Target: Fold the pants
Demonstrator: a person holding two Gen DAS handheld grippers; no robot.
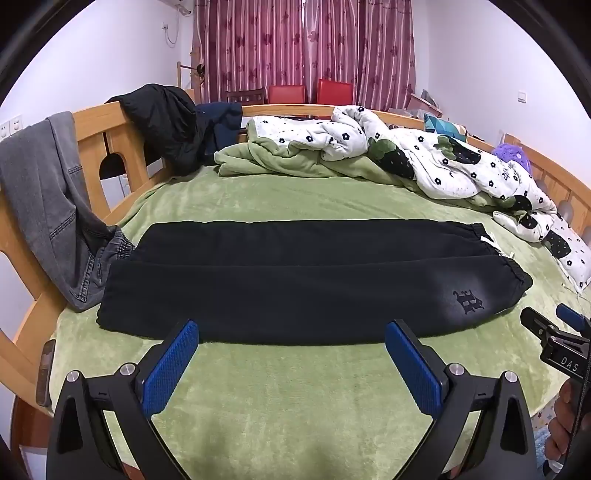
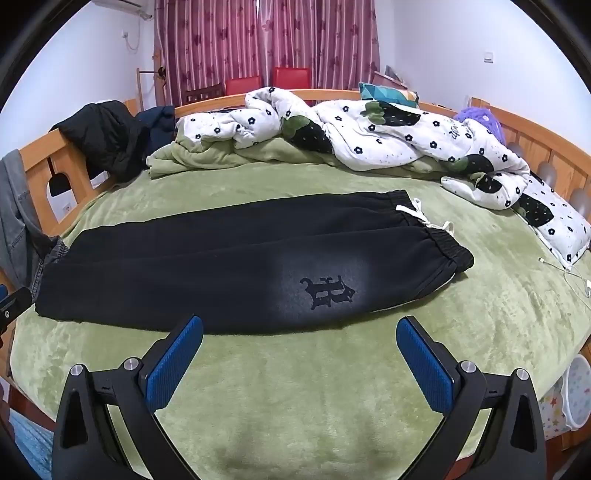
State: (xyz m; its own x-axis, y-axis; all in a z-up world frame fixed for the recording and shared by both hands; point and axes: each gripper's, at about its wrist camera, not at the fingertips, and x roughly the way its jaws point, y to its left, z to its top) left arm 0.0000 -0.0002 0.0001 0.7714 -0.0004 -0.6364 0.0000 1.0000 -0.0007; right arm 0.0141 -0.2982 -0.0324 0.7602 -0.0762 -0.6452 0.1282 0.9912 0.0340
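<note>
home bedroom: wooden bed (image 1: 92,133) w/ green blanket (image 1: 295,387), rumpled quilt (image 2: 388,140), pink curtains (image 1: 295,44), ac unit (image 2: 118,4).

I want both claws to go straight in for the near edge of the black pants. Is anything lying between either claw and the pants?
Nothing visible. Only bare green blanket lies between the open left claw and right claw and the black pants. The grey jeans only touch the pants' far-left end.
</note>
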